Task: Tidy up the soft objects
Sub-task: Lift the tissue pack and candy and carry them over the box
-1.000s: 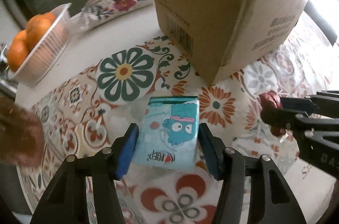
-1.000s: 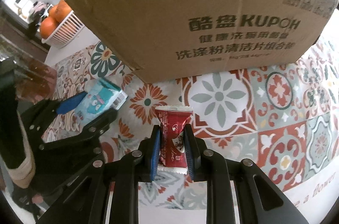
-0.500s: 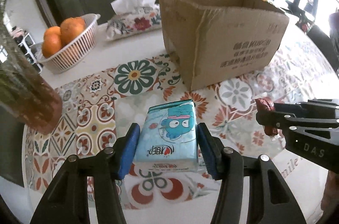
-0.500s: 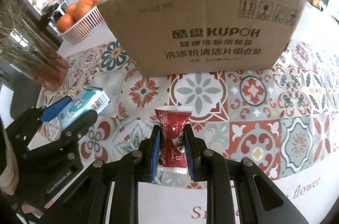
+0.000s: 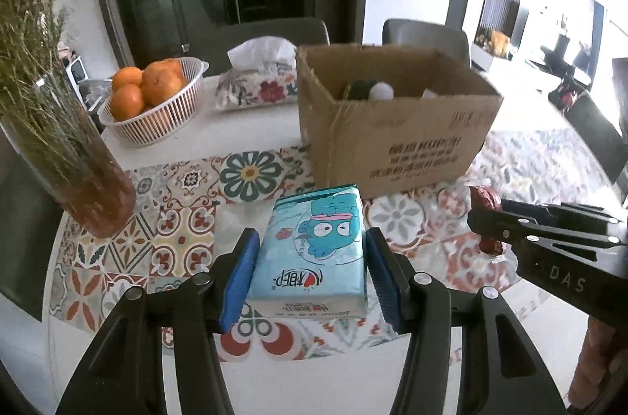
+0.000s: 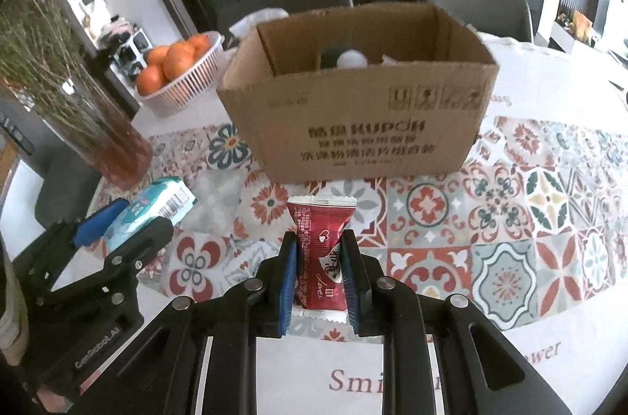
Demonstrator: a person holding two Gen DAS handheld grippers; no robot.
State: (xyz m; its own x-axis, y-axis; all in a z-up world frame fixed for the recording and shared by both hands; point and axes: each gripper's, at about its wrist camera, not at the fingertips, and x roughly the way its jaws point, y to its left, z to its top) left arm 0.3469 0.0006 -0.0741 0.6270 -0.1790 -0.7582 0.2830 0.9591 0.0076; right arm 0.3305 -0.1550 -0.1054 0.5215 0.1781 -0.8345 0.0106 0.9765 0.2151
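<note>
My left gripper (image 5: 312,250) is shut on a light blue tissue pack (image 5: 318,250) with a cartoon face, held above the patterned tablecloth. It also shows in the right wrist view (image 6: 157,203). My right gripper (image 6: 318,250) is shut on a dark red snack packet (image 6: 322,250), also visible in the left wrist view (image 5: 484,203). An open cardboard box (image 5: 392,140) stands ahead of both grippers, also seen in the right wrist view (image 6: 361,124). Inside it lie a dark green thing and a white ball (image 6: 351,59).
A white basket of oranges (image 5: 153,97) and a floral tissue box (image 5: 259,81) stand behind the box at the left. A glass vase with dried stems (image 5: 78,164) stands at the left edge. Dark chairs (image 5: 426,34) stand beyond the table.
Both grippers have risen and drawn back from the box with their loads. The box's open top and its contents have come into view.
</note>
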